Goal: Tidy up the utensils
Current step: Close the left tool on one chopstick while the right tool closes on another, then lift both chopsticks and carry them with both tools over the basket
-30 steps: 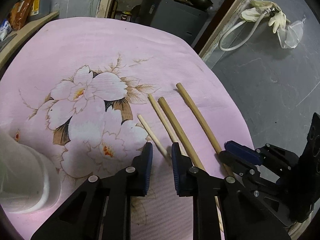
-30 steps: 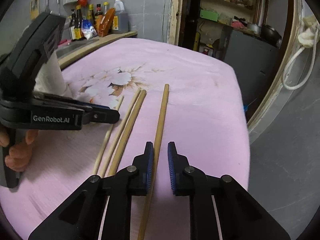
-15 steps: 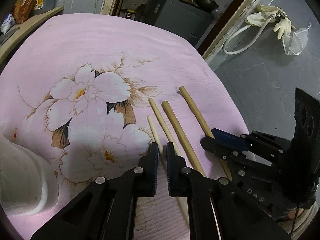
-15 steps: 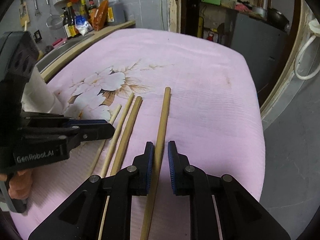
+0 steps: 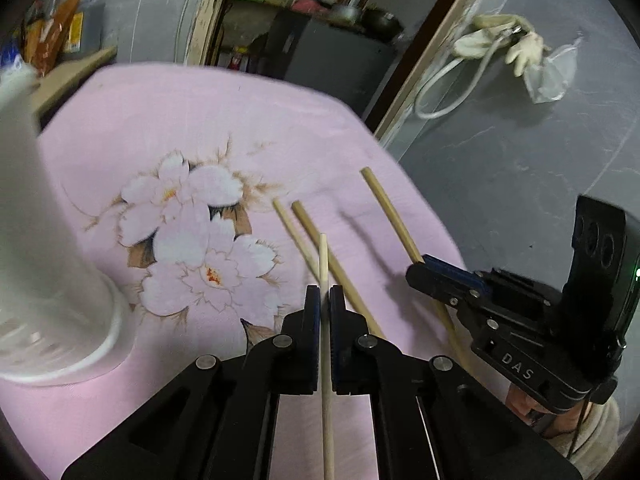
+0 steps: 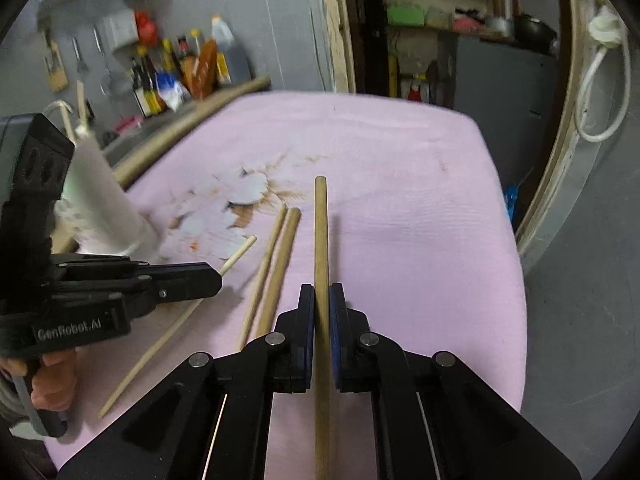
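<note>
Several wooden sticks are at the pink flowered cloth. My left gripper is shut on a thin pale stick and holds it lifted off the cloth; it also shows in the right wrist view. My right gripper is shut on a thicker brown stick, also lifted; in the left wrist view that stick runs into the right gripper. Two more sticks lie side by side on the cloth between them.
A white cylindrical holder stands on the cloth at the left. Bottles and hanging tools line a counter behind the table. The cloth's right edge drops to a grey floor. A doorway with shelves is beyond.
Both grippers closed on their sticks and lifted them off the cloth. The left gripper moved up and back, bringing the white holder closer into view.
</note>
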`<state>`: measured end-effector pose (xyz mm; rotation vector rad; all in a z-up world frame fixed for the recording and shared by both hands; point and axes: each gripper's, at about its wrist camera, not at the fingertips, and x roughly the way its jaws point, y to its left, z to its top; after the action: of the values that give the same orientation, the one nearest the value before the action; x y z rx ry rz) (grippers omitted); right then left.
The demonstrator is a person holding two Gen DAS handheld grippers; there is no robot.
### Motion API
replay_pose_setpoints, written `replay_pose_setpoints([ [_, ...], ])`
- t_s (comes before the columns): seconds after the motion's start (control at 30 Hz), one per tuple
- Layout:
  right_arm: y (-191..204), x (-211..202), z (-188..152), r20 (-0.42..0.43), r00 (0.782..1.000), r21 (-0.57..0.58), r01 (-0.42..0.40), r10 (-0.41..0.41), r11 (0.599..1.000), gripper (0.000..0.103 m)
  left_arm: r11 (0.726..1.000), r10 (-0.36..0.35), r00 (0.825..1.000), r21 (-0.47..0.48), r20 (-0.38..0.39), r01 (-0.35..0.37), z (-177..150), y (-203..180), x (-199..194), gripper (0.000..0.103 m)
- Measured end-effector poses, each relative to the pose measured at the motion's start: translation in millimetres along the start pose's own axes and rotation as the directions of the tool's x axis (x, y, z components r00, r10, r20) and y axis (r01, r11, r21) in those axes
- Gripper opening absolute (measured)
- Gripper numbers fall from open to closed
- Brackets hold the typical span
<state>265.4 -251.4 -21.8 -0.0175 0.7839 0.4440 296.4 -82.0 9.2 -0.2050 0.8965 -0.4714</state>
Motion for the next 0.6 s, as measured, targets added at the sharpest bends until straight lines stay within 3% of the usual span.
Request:
replay_pose_setpoints([
  [0.13, 13.4, -32.3, -10.1, 0.138, 0.99, -0.021, 0.003, 0.0, 1.0, 0.005, 0.998, 0.025, 0.993, 0.048, 0.118, -0.031, -8.7, -11.4, -26.3, 0.002],
  [0.27, 31.7, -58.4, -14.3, 0.27, 0.963, -0.06, 0.021, -0.004, 0.998, 0.005, 0.993, 0.051, 0.966, 0.088, 0.254, -0.076, -18.6, -24.1, -51.3, 0.002],
  [0.43, 55.5, -85.2, -10.5, 0.427, 0.904, -0.103, 0.04, 0.008, 0.994, 0.005, 0.989, 0.064, 0.904, 0.095, 0.422, -0.114, -26.6, -35.2, -84.5, 0.002],
  [0.6, 79.6, -102.7, 2.4, 0.545, 0.836, -0.141, 0.028, 0.054, 0.99, 0.005, 0.981, 0.09, 0.821, 0.092, 0.563, -0.17, -26.2, -37.4, -124.5, 0.002],
])
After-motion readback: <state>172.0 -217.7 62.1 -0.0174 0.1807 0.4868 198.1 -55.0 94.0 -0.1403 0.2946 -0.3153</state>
